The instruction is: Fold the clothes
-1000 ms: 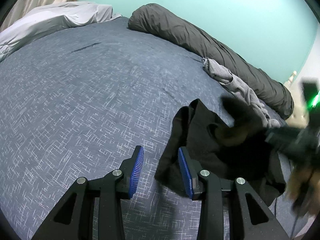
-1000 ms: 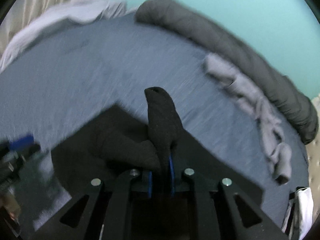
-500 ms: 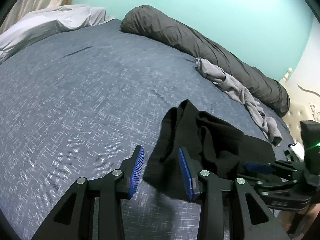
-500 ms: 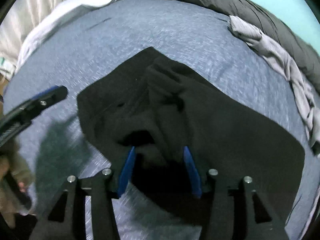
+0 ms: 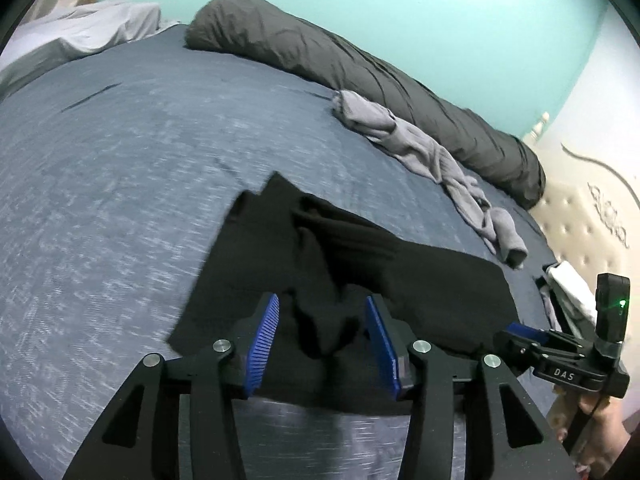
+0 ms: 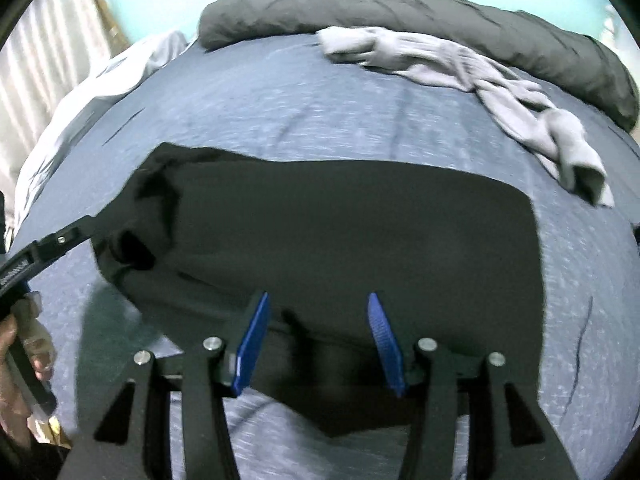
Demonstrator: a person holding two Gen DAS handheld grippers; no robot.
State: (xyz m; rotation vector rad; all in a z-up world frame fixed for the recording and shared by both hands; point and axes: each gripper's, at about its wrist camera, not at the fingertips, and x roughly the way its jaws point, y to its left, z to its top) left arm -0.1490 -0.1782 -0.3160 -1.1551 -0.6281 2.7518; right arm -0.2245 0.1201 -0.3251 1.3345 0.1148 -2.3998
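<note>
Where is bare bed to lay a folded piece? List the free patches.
Biggest free patch: blue bedspread left of the black garment, up to the pale sheet. A narrower strip runs between the black garment and the grey garment. Crowded: far edge, where the grey garment lies against the rolled dark duvet.

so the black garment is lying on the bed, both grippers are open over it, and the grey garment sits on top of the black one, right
Not quite. The grey garment isn't on the black garment; it lies apart from it, farther up the bed beside the rolled dark grey duvet, as the right wrist view shows. The rest holds: the left gripper and right gripper are both open over the black garment.
</note>
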